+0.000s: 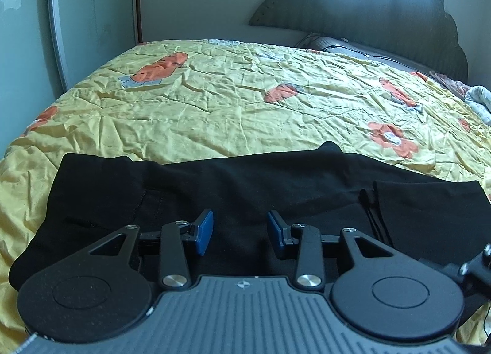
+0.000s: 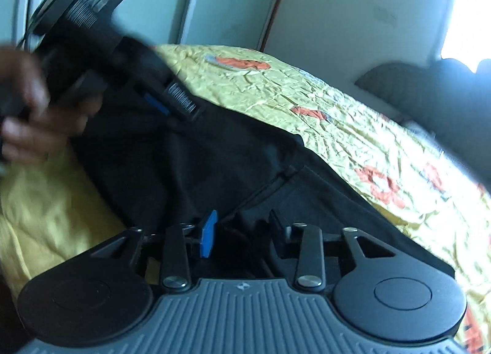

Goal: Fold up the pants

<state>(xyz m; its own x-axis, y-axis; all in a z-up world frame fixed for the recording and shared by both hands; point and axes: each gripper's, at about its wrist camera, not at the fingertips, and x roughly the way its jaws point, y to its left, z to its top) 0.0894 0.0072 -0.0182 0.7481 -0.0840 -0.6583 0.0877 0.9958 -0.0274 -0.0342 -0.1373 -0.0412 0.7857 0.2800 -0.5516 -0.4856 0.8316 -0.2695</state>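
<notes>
Black pants (image 1: pixel 245 188) lie folded across the near edge of the bed, spread left to right. My left gripper (image 1: pixel 240 232) is open, its blue pads apart just above the cloth, holding nothing. In the right wrist view the pants (image 2: pixel 214 163) run diagonally across the bed. My right gripper (image 2: pixel 242 231) is open, with folds of the pants lying between the pads. The left gripper (image 2: pixel 165 102) and the hand holding it show at the upper left of the right wrist view, over the far end of the pants.
The bed has a wrinkled yellow quilt (image 1: pixel 230 102) with orange flower prints. A dark headboard (image 1: pixel 383 10) and pillows (image 1: pixel 362 50) stand at the far right. A wall and door frame (image 1: pixel 58 31) run along the left. Bunched cloth (image 1: pixel 478 99) lies at the right edge.
</notes>
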